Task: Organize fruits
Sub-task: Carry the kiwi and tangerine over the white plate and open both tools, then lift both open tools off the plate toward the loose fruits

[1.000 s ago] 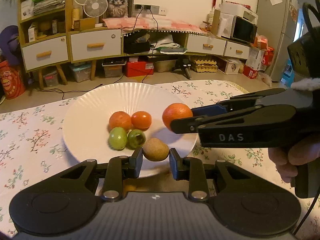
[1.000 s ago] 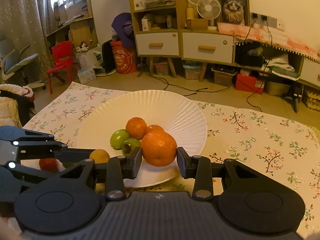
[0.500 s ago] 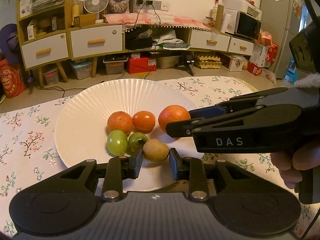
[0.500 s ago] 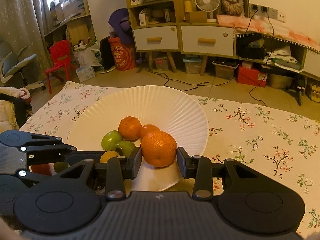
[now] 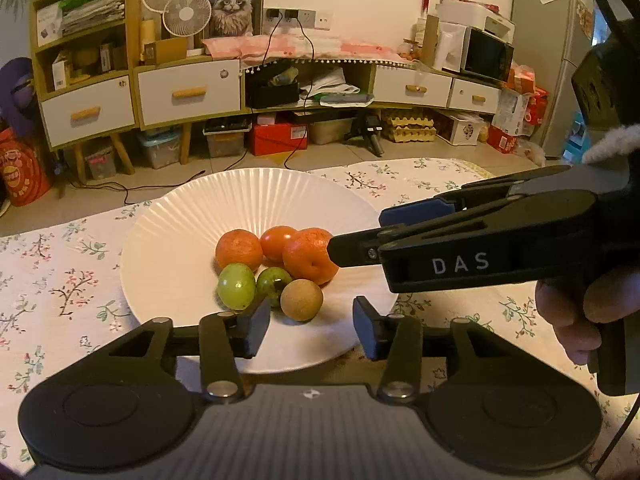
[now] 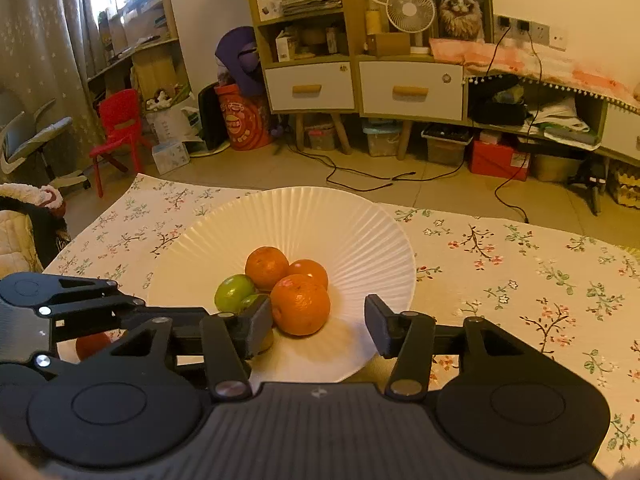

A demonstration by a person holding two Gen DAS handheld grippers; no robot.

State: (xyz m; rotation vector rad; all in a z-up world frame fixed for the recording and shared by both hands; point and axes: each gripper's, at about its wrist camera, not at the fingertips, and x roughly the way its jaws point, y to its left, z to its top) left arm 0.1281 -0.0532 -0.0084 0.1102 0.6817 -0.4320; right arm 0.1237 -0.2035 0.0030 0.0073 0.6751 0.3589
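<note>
A white ribbed plate (image 5: 192, 240) (image 6: 360, 236) holds several fruits: two oranges, a tomato, two green fruits and a brown kiwi (image 5: 301, 300). My left gripper (image 5: 308, 326) is open, its fingers either side of the kiwi and just short of it. My right gripper (image 6: 318, 326) is open; the big orange (image 6: 301, 304) (image 5: 310, 261) rests on the plate between its fingers, near the left one. The right gripper reaches in from the right in the left wrist view (image 5: 460, 248). The kiwi is mostly hidden in the right wrist view.
The plate sits on a floral tablecloth (image 5: 60, 272) (image 6: 520, 280). A red fruit (image 6: 93, 345) lies on the cloth under the left gripper's body (image 6: 60, 312). Cabinets and floor clutter lie beyond the table's far edge.
Both grippers have opened: the left let go of the kiwi, the right let go of the big orange. Both fruits now rest on the plate against the others.
</note>
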